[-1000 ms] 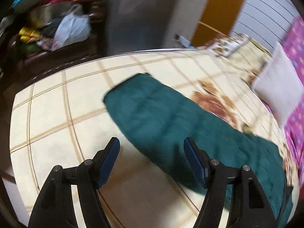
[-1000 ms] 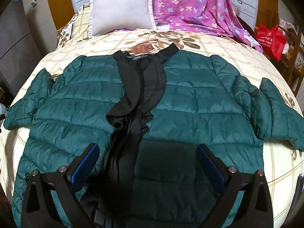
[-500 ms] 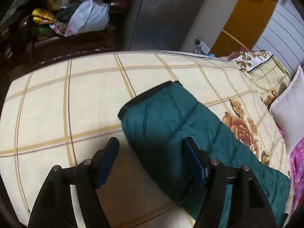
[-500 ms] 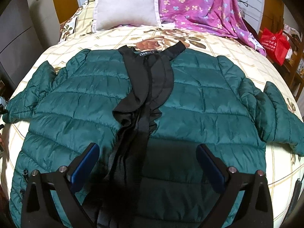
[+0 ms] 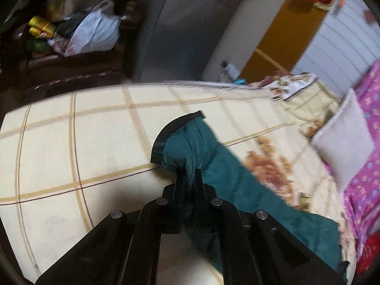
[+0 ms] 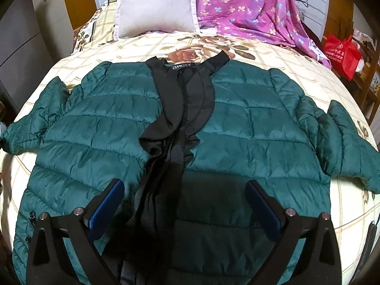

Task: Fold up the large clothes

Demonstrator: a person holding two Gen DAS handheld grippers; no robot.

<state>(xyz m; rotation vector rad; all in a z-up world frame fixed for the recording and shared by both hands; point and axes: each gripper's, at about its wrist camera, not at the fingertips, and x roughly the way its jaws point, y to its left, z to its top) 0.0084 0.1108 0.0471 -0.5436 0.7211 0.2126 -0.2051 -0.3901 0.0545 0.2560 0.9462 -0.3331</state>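
Jacket (image 6: 237,123) is spread flat on bed (image 6: 280,54), filling frame centre; hem is cut off at bottom. Left gripper (image 5: 189,178) is clamped on sleeve (image 5: 197,142) near black cuff (image 5: 163,137), fingertips buried in fabric. Right gripper (image 6: 184,204) is held over jacket, jaws wide apart.
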